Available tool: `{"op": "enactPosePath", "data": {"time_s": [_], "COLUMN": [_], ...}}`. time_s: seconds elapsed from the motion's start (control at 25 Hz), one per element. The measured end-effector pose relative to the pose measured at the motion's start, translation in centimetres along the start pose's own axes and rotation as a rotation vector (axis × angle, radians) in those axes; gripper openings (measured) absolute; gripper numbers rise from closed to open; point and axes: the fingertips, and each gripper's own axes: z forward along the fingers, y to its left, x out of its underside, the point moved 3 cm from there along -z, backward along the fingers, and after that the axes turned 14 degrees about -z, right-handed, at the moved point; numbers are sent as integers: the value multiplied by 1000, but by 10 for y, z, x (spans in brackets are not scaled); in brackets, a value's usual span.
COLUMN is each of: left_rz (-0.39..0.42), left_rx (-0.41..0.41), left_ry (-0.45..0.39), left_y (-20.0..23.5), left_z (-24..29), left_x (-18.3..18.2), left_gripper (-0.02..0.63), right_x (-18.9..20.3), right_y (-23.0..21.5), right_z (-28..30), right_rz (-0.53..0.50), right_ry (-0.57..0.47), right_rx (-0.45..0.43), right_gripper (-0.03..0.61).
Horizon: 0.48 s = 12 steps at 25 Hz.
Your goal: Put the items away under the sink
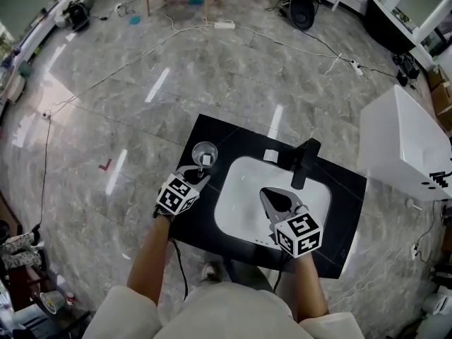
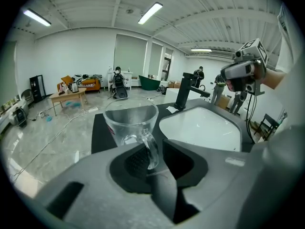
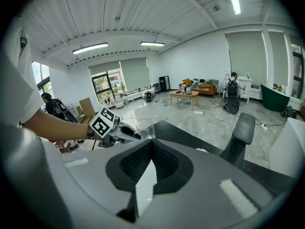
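A clear glass mug (image 1: 204,153) stands upright on the black counter (image 1: 337,189), left of the white sink basin (image 1: 244,182). My left gripper (image 1: 194,175) is at the mug's handle. In the left gripper view the handle (image 2: 150,149) sits between the jaws, against the left pad with a slit on the other side, so the left gripper (image 2: 152,151) is open around it. My right gripper (image 1: 267,193) hovers over the basin, shut and holding nothing. The right gripper view shows its tips (image 3: 151,142) meeting, with the mug (image 3: 144,127) beyond.
A black faucet (image 1: 304,162) rises at the back of the basin. A small white piece (image 1: 270,155) lies on the counter beside it. A white cabinet (image 1: 406,143) stands to the right. Cables and a power strip (image 1: 224,25) cross the grey floor.
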Motion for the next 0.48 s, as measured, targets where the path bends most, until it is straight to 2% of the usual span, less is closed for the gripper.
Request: {"op": "enactPosePath", "data": {"time_s": [0.2,0.36,0.44,0.48], "left_rz": [2,-23,-32,-35], "left_rx": [36,39,22,17], "left_ry": [-6,-56,-74,-78], "left_y": [-10,-14,-12,-12], "left_z": [14,19,18,18], "left_x": [5,2,2,1], "left_gripper": [83,81,38,38], "right_x": [3,9,11,11], "right_y": [3,3,4,4], "right_z": [0,-1,-2,-3], "right_rz": [3,11,13,14], "right_ry": [12,21,24,25], "right_rx": [-6,-5,-5,-4], "right_gripper": [6,6,6,6]}}
